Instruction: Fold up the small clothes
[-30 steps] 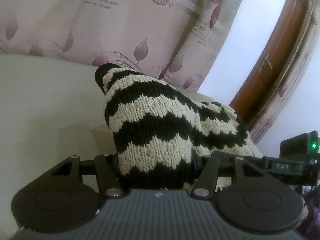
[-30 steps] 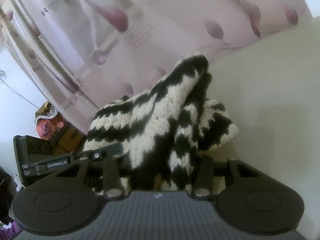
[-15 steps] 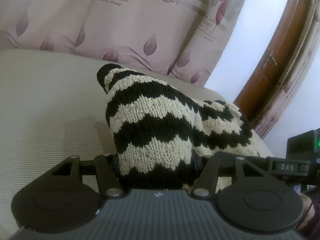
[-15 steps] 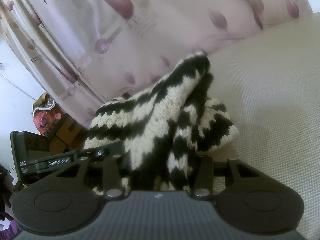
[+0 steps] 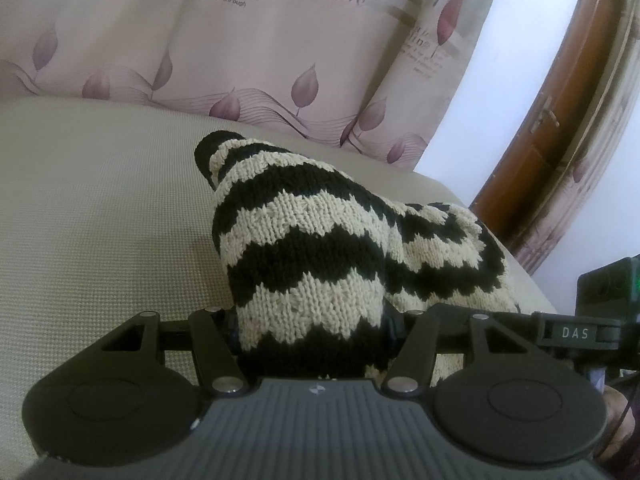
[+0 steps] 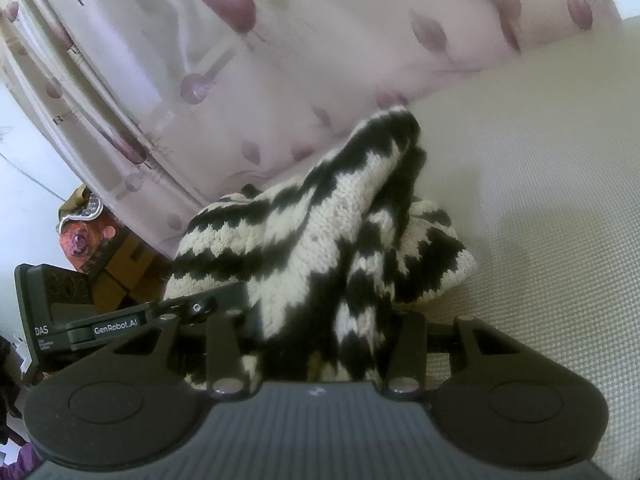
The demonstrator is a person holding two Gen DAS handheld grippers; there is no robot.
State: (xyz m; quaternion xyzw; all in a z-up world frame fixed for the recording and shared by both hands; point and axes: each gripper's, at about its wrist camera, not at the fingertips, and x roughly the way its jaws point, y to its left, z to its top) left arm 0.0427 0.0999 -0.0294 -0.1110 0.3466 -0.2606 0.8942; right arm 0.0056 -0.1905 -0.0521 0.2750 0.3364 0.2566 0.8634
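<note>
A small knitted garment with black and cream zigzag stripes (image 5: 304, 248) is bunched between both grippers over a beige woven surface (image 5: 100, 208). My left gripper (image 5: 312, 320) is shut on one part of it; the knit hides the fingertips. My right gripper (image 6: 316, 320) is shut on another part of the same garment (image 6: 320, 216), fingertips hidden too. The other gripper's body shows at the right edge of the left wrist view (image 5: 576, 332) and at the left of the right wrist view (image 6: 80, 320). The two grippers are close side by side.
A pink leaf-print curtain (image 5: 240, 40) hangs behind the surface. A brown wooden door (image 5: 560, 120) stands at the right. A cardboard box and a red flowered item (image 6: 92, 240) lie beyond the surface's left edge.
Both grippers have lowered toward the beige surface with the garment still held; more surface and less curtain fill the views. The garment's far end sits lower.
</note>
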